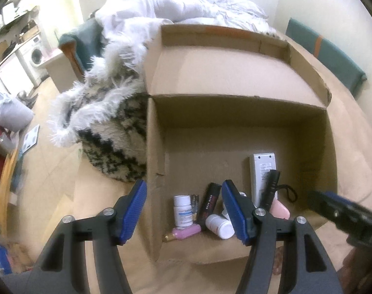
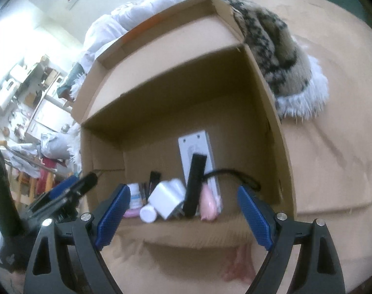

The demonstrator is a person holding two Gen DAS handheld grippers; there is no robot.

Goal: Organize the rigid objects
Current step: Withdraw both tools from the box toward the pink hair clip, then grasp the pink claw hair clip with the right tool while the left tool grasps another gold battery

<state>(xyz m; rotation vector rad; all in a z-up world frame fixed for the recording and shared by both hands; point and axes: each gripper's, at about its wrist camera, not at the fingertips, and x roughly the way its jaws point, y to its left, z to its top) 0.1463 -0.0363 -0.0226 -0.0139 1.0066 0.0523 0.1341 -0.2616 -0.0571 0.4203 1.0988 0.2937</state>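
Both the left gripper (image 1: 184,210) and right gripper (image 2: 183,214) hang apart and empty over the box (image 1: 234,127) (pretty crammed), so reaching ahead could topple the bottle (image 1: 183,210).

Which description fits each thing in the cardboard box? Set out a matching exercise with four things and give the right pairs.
Things:
1 remote control
2 flashlight
3 pink bottle
4 white pill bottle

Descriptions:
A upright, blue label
B lying down, gold cap
C black, with a wrist strap
D grey, propped up

Pairs: 1-D, 2-C, 3-B, 4-A
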